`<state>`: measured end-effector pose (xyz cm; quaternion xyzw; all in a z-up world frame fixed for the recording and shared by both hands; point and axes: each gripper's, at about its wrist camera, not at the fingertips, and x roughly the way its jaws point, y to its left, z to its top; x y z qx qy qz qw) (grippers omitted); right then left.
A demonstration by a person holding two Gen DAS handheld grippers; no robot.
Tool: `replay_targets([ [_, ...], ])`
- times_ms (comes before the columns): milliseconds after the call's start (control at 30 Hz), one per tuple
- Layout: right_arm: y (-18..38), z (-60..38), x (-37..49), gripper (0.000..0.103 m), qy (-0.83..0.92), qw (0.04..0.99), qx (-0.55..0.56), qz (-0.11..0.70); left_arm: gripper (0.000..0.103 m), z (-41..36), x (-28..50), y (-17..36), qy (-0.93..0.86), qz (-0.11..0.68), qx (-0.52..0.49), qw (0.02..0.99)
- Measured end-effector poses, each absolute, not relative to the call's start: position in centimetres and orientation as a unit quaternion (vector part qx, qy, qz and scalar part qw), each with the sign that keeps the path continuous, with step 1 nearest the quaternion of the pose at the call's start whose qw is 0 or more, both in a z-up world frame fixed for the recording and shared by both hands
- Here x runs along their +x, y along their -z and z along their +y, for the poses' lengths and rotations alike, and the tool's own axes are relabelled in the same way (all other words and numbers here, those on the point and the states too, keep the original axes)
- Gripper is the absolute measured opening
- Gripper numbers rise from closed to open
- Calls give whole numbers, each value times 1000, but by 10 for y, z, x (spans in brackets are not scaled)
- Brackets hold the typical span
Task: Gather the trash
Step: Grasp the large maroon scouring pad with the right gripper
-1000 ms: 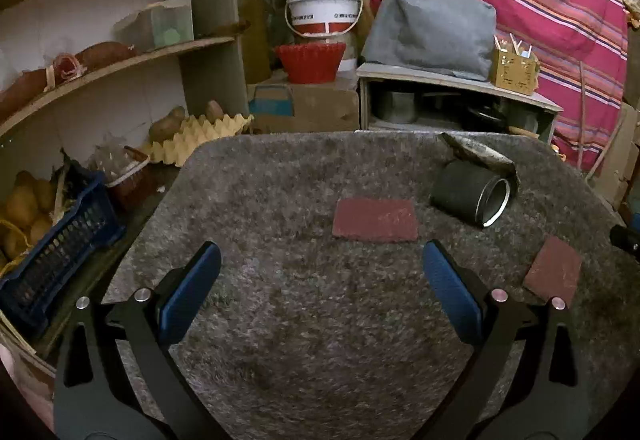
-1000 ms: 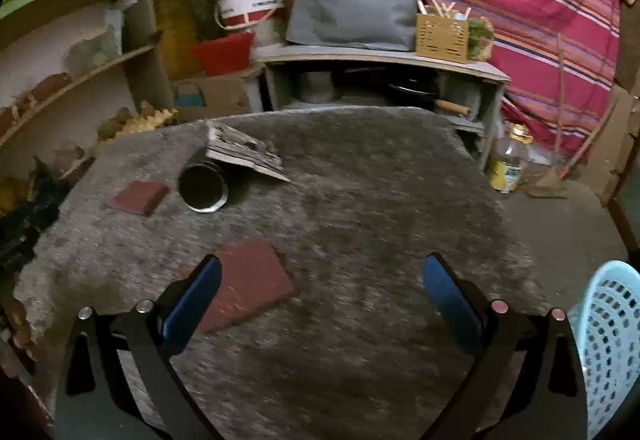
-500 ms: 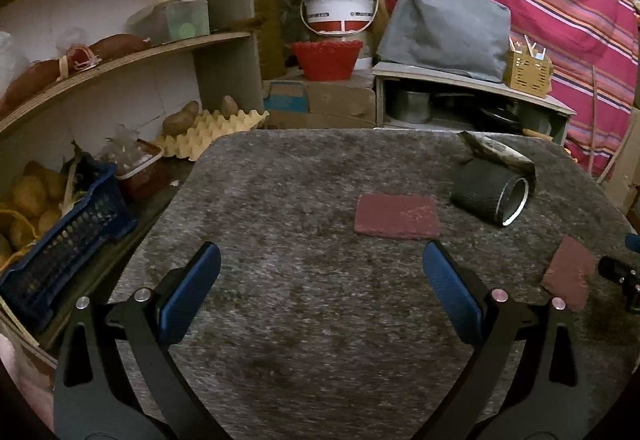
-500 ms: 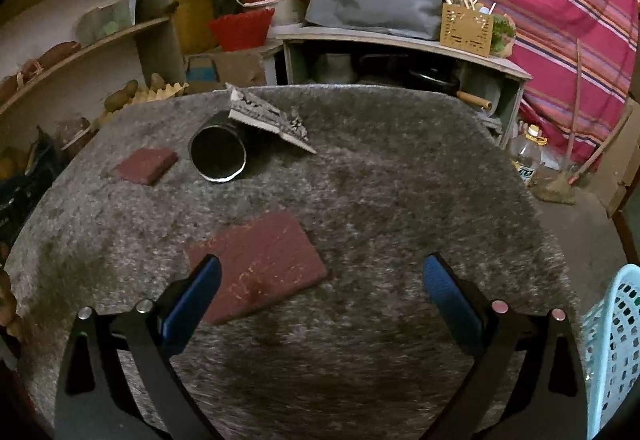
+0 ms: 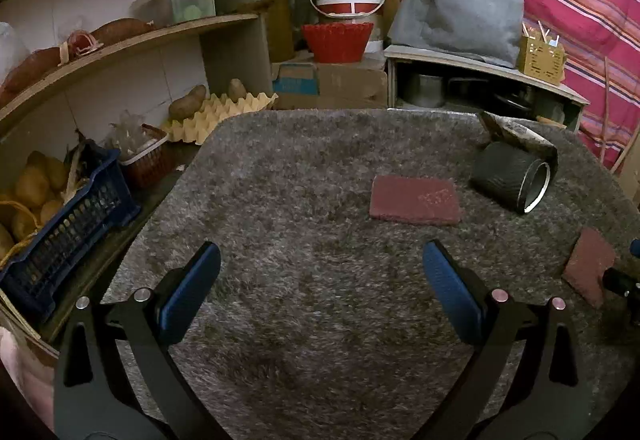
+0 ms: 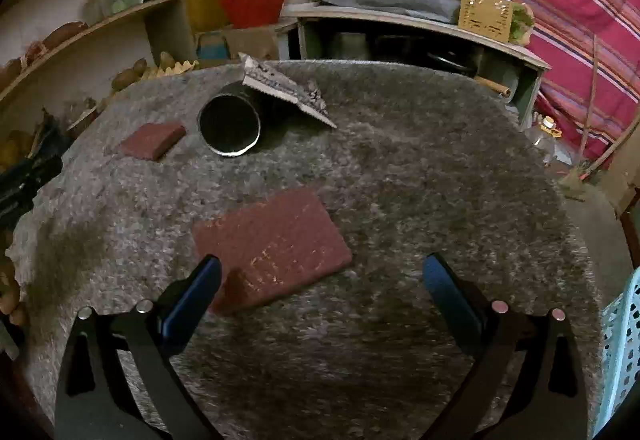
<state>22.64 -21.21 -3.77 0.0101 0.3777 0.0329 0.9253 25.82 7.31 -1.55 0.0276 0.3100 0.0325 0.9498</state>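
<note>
Nothing looks collected so far, honestly. All the trash is sitting out on the grey shaggy desk (image 6: 420, 167). The right claw (image 6: 318, 280) is hanging wide open and empty over the near red pad (image 6: 272, 246), with its left finger (image 6: 192, 294) just at the pad's near-left corner, not gripping anything. The left claw (image 5: 320, 280) is also gaping open and holding nothing, hovering above bare rug with the far red pad (image 5: 414, 193) lying ahead of it, a bit to the right.

Further back, the black can (image 6: 230, 119) is lying on its side, open mouth facing the right camera, and a crumpled wrapper (image 6: 286, 89) is resting against it on the far right. So that's four bits waiting: two pads, can, wrapper. A pale blue basket (image 6: 622, 344) is peeking in at the near right edge, off the desk, probably the bin, though that's a guess. The near pad looks like the first pick, judging by where the right claw is sitting.
</note>
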Motion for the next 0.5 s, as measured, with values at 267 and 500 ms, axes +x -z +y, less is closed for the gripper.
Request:
replay_targets([
  [267,43,-198,234,99,-60,917,-3,393,98,75,273,23,-48,335,31,940],
  [500,48,-190,243,98,-69,910,-10,408,98,75,288,21,-27,350,13,936],
])
